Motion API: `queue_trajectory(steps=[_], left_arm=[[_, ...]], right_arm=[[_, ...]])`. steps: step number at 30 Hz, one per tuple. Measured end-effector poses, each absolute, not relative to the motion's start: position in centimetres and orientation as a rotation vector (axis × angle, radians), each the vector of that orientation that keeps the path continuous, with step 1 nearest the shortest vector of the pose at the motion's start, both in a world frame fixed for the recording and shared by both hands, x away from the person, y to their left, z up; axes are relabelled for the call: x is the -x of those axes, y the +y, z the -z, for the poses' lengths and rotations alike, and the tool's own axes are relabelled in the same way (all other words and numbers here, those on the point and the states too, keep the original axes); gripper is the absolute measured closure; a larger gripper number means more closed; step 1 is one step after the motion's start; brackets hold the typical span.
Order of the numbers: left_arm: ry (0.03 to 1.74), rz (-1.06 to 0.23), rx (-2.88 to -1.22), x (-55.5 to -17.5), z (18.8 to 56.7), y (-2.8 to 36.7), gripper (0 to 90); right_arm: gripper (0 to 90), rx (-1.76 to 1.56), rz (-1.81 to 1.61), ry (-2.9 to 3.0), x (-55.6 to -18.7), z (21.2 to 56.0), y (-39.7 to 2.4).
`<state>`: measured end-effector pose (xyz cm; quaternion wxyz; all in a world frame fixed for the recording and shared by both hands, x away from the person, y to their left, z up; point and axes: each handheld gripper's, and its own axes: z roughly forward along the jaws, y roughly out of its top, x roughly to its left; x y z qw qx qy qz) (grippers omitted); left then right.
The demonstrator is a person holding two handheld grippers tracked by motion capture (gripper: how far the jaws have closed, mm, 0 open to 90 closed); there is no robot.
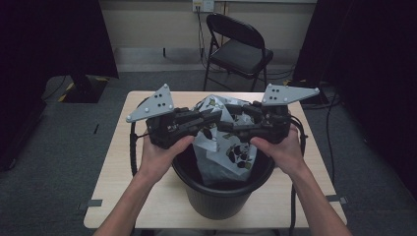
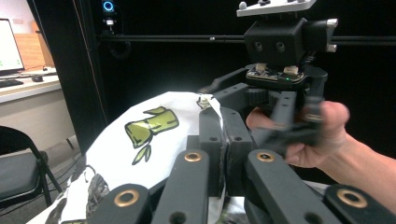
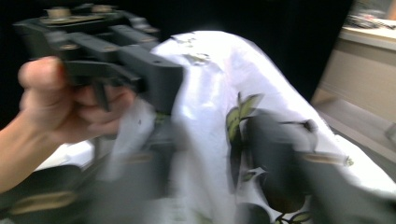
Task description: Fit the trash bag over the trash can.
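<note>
A white plastic bag [image 1: 223,147] printed with green and dark leaves stands in a black bucket [image 1: 221,199] at the table's near edge, its top rising above the rim. My left gripper [image 1: 216,118] comes in from the left, shut on the top edge of the bag [image 2: 140,140]; in the left gripper view its jaws [image 2: 226,135] stand together with the film pinched between them. My right gripper [image 1: 235,123] reaches in from the right. Its view is blurred: the bag [image 3: 210,84] bulges between its jaws [image 3: 215,149], and I cannot tell whether they press on it.
The bucket sits on a small light wooden table [image 1: 123,191] over grey carpet. A black folding chair [image 1: 238,49] stands beyond the far edge. Cables trail from both grippers down the table's sides. Dark curtains hang on both sides.
</note>
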<state>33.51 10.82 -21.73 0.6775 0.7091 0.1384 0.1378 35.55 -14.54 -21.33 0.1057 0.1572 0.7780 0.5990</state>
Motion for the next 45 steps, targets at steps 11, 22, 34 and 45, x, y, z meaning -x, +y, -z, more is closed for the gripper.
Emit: queue_trajectory(steps=[11, 22, 34, 45], left_arm=[[0.392, -0.368, -1.515, -34.2, 21.6, 13.7, 51.0], [0.566, -0.408, -1.654, -38.5, 25.8, 14.7, 45.7], [0.613, -0.265, -1.617, -39.8, 28.1, 17.9, 45.8], [0.568, -0.334, -1.712, -38.7, 27.9, 16.6, 90.0]], right_arm=[[90.0, -0.418, -1.616, 2.43, -34.9, 22.6, -16.0], [37.8, -0.483, -1.728, 2.366, -35.4, 22.9, -16.9], [34.9, -0.542, -1.717, 2.324, -36.0, 23.3, -16.8], [34.9, -0.572, -1.722, 2.294, -36.2, 23.1, -16.9]])
